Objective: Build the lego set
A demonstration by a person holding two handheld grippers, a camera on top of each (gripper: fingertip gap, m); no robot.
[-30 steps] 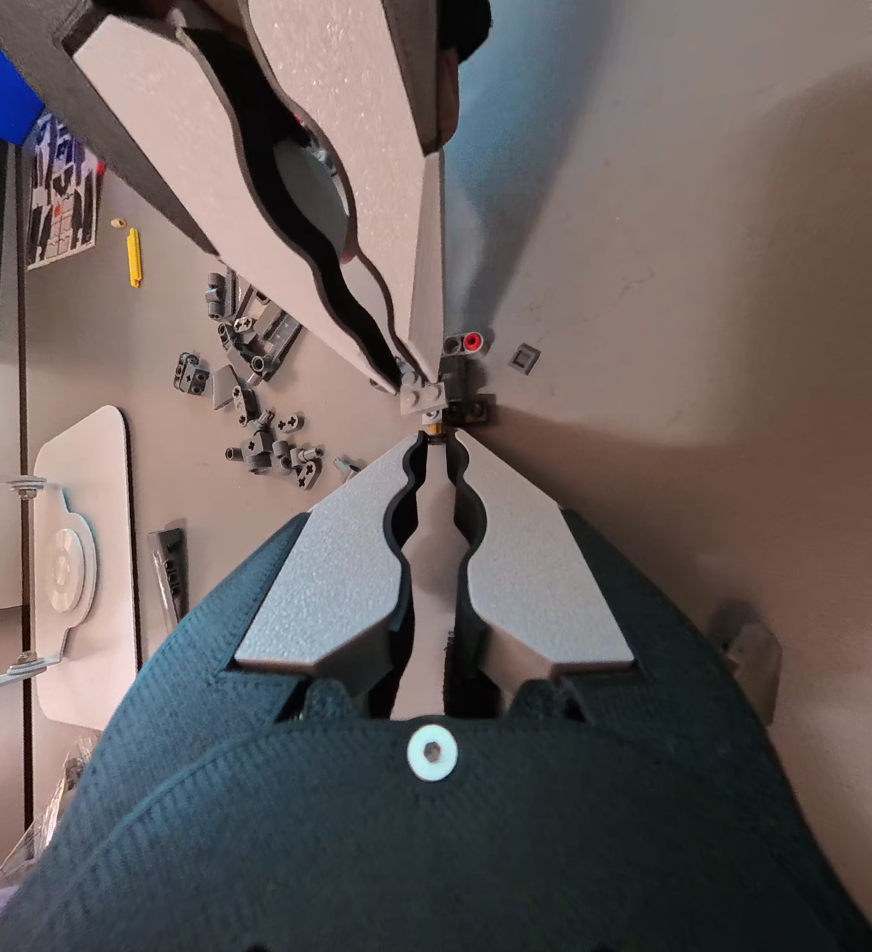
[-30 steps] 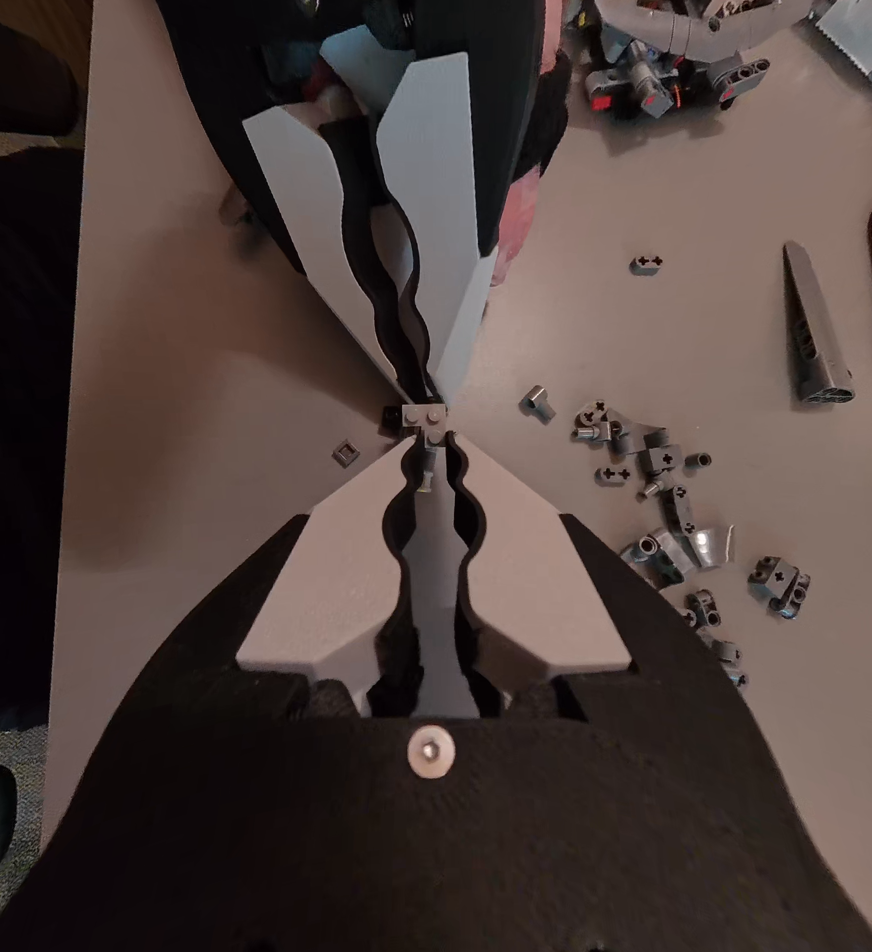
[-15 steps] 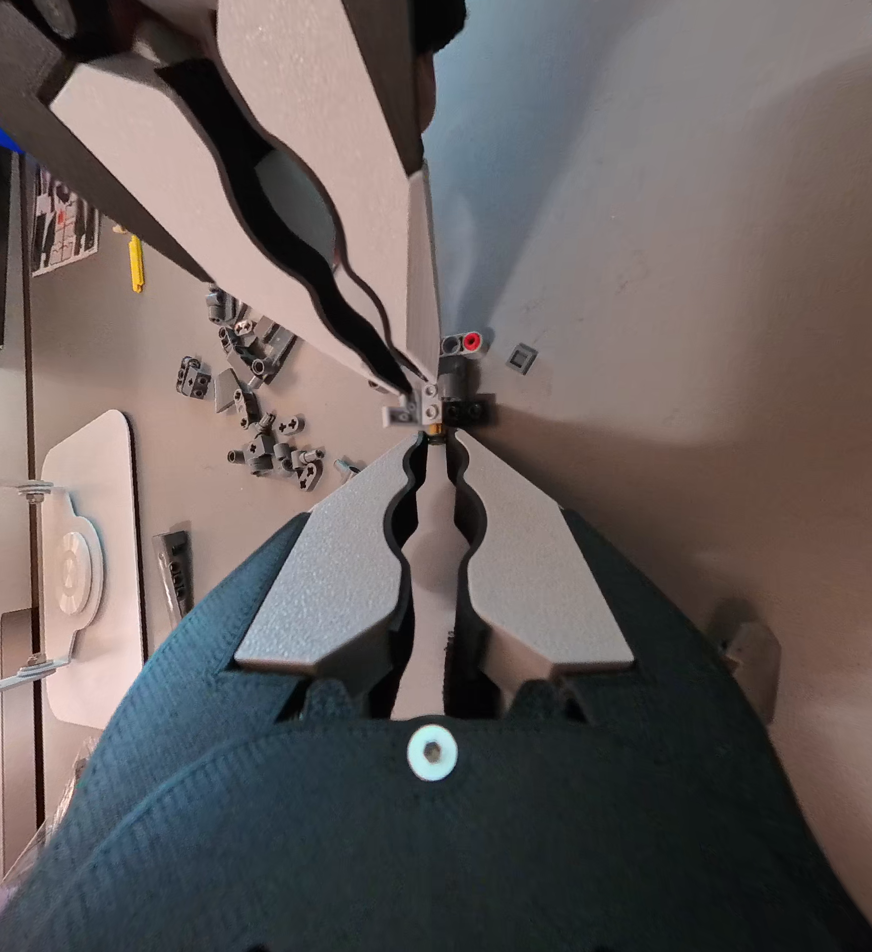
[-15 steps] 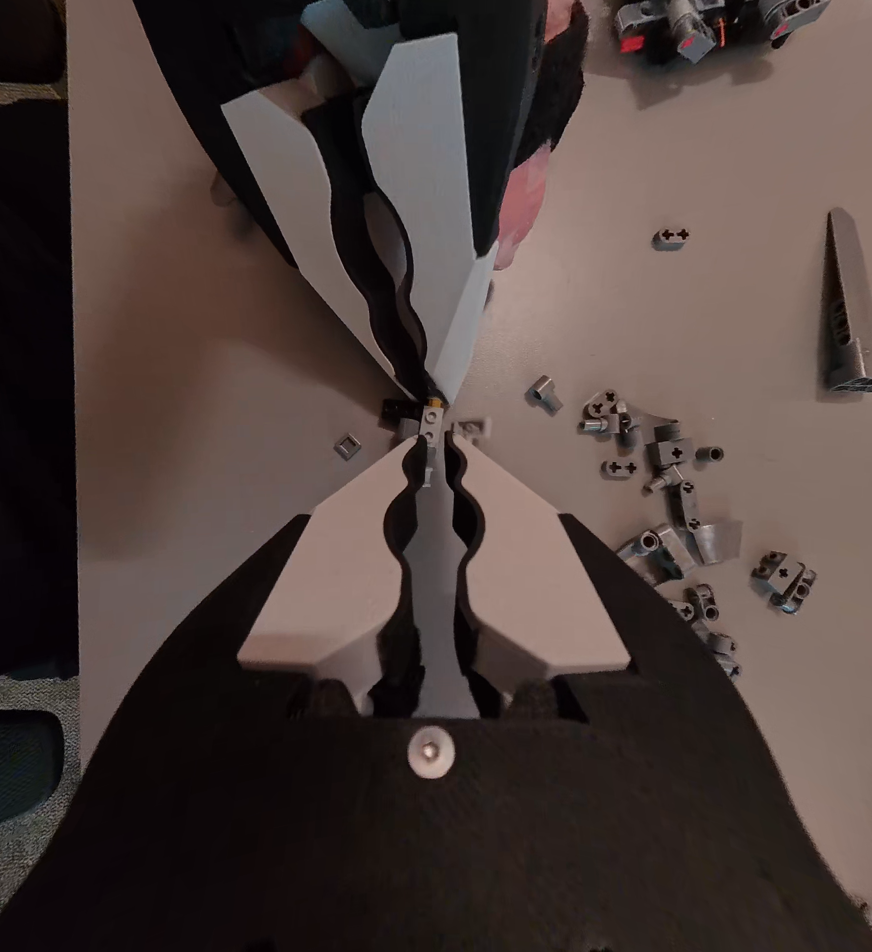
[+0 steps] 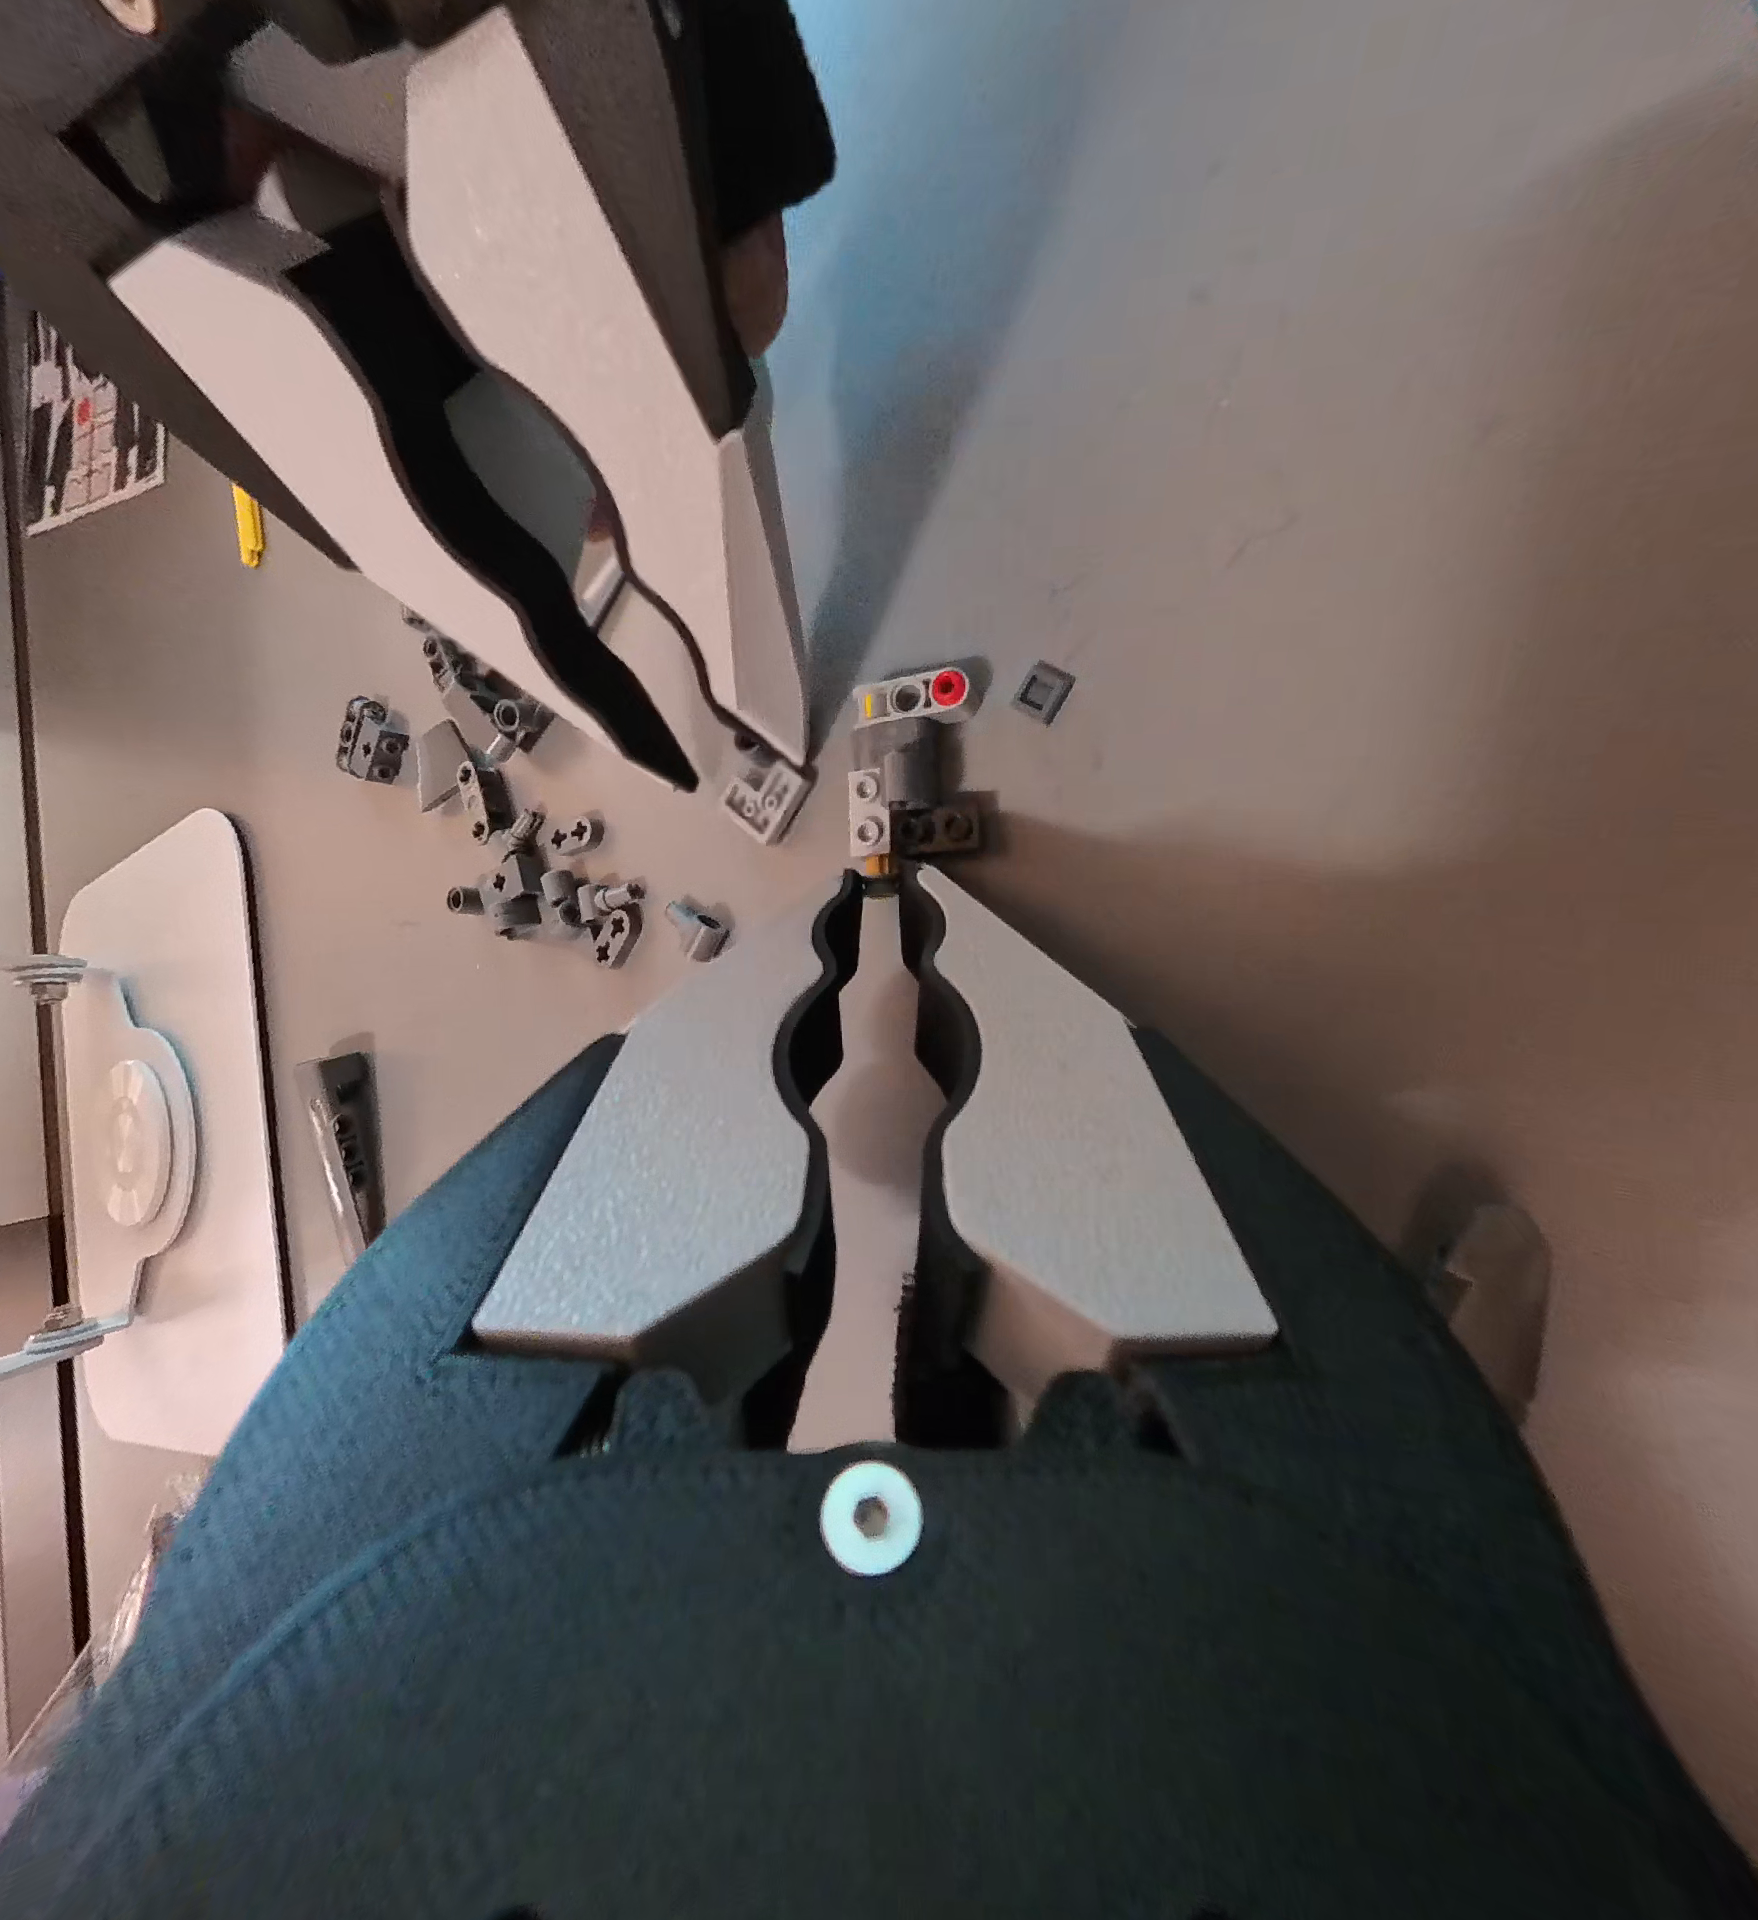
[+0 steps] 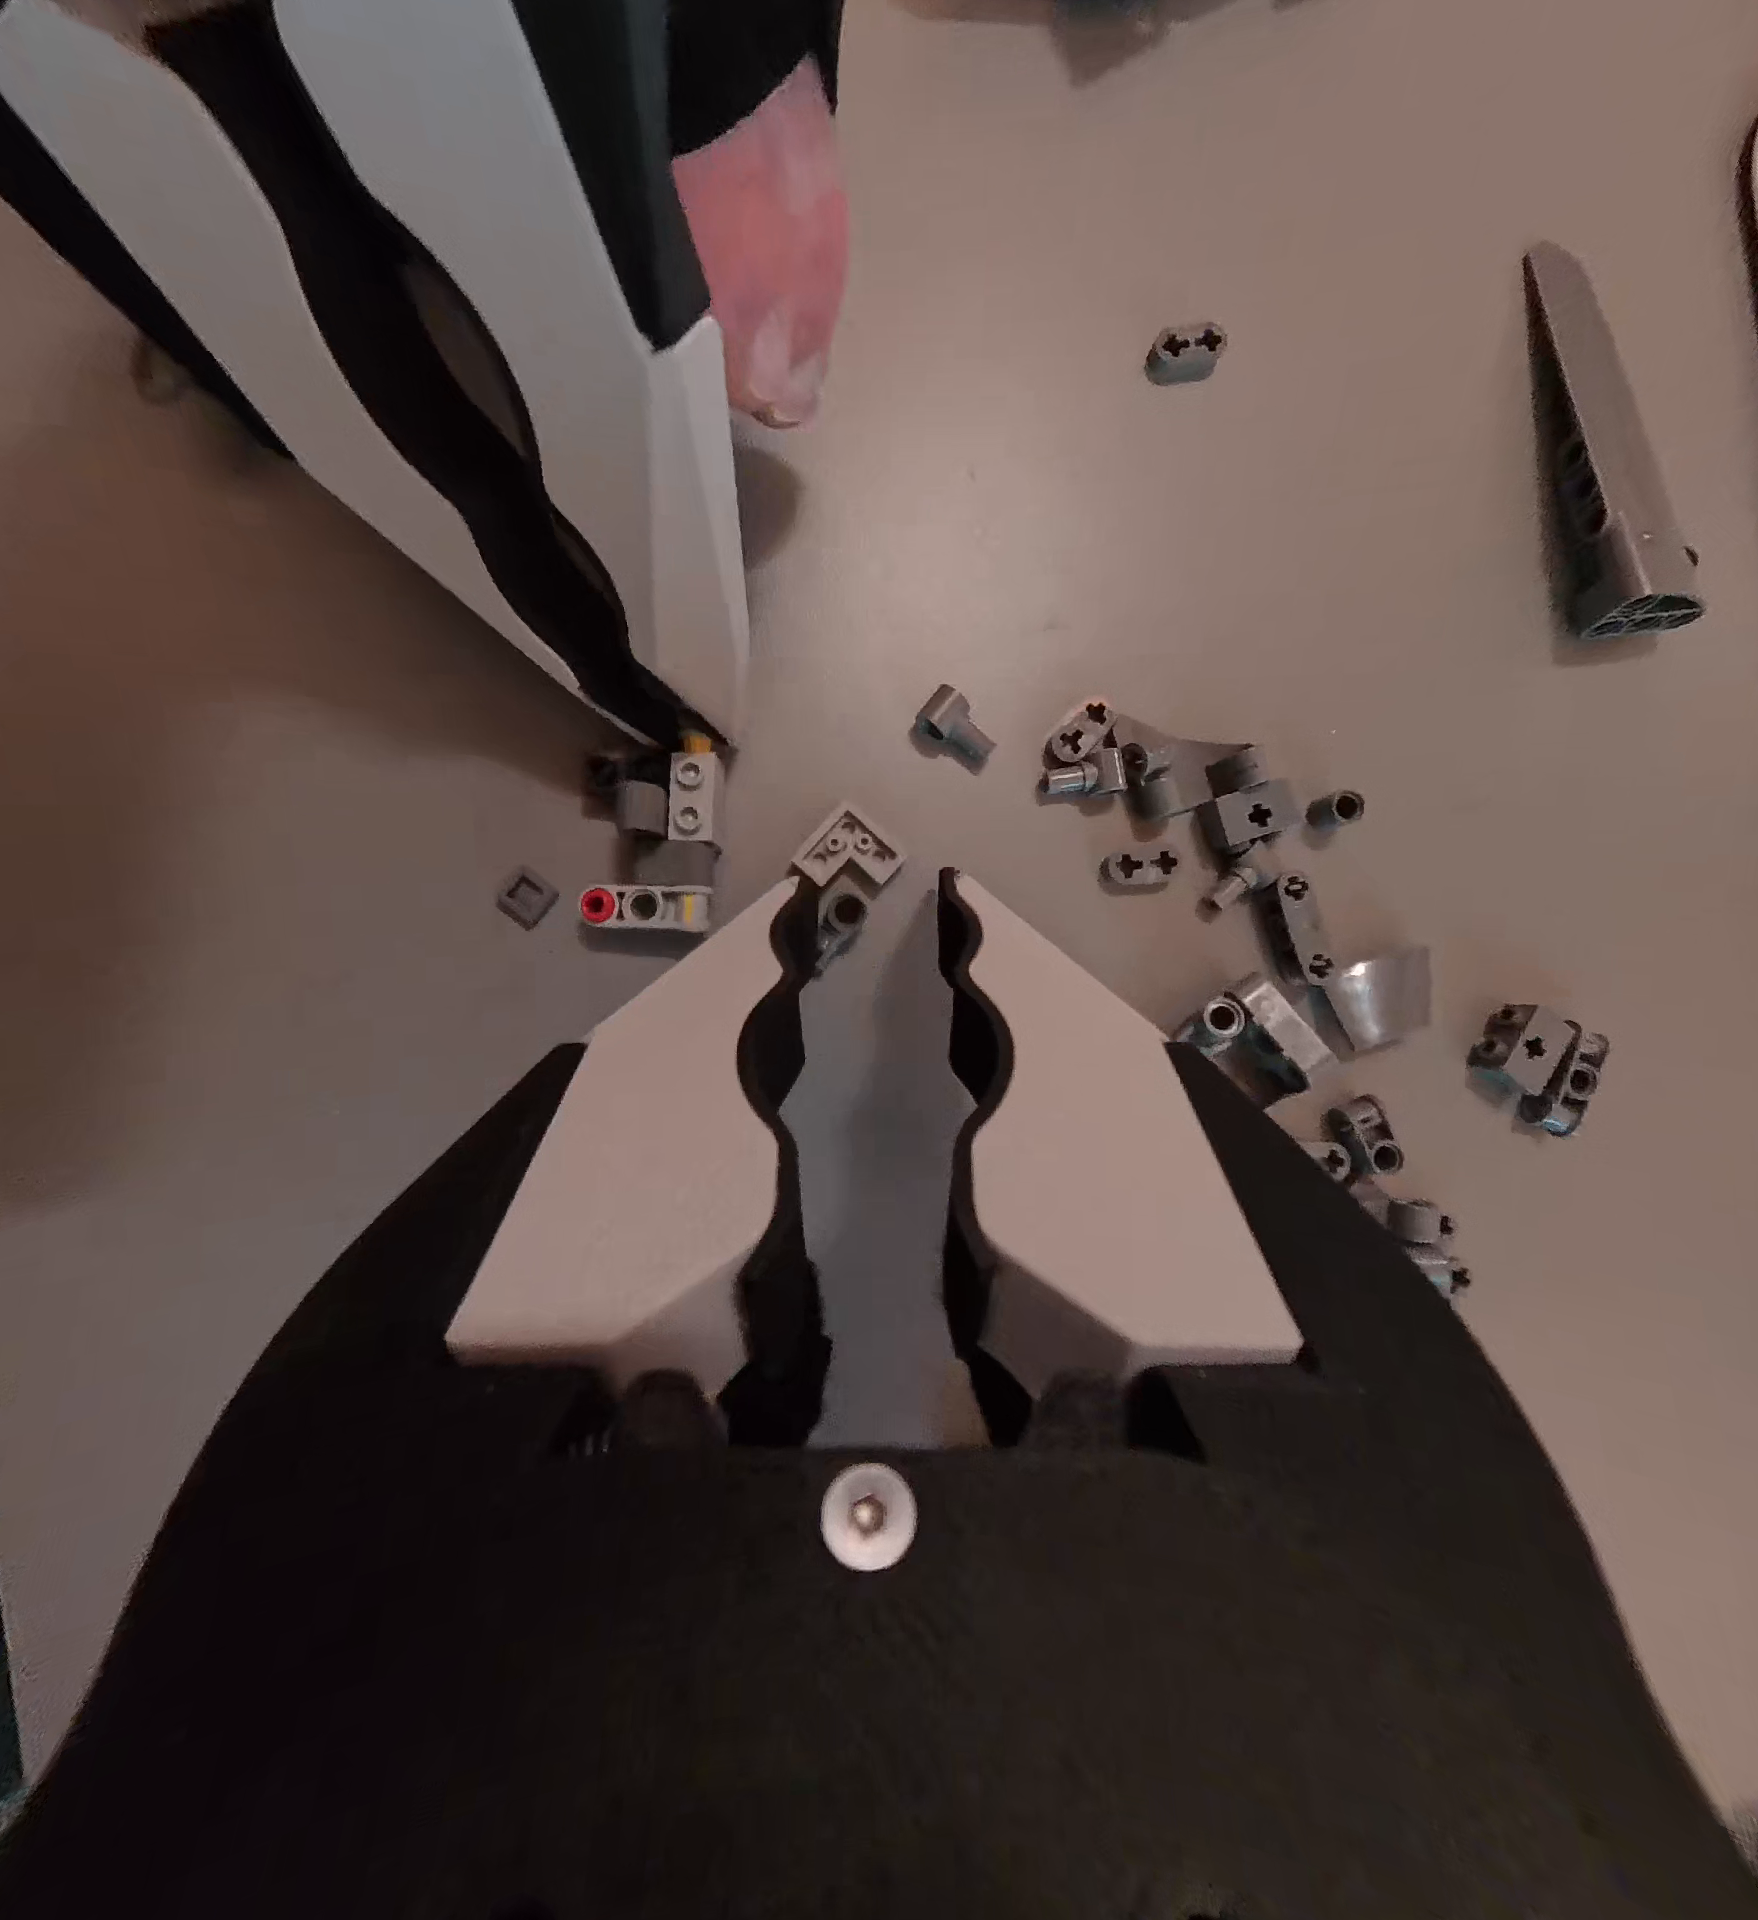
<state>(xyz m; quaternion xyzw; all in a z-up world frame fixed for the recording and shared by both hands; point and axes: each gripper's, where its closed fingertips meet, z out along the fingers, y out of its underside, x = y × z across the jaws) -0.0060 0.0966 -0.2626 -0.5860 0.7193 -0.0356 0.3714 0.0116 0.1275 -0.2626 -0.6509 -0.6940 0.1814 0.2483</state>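
Left gripper (image 5: 880,883) pinches a small brick assembly (image 5: 906,769); right gripper (image 6: 870,883) stands open beside an L-shaped plate (image 6: 847,847)

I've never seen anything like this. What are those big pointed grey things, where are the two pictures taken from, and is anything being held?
They are hand-held pincers: a person carries one two-fingered gripper in each hand, and each has a camera looking along its fingers. One picture is from the left gripper, the other from the right gripper; each also shows the other one opposite. Below lies a tan table strewn with loose grey building-toy parts. The left gripper's fingertips pinch the yellow end of a small brick assembly with a red pin. The right gripper's fingers stand apart, holding nothing; a small grey corner plate lies at its tips.
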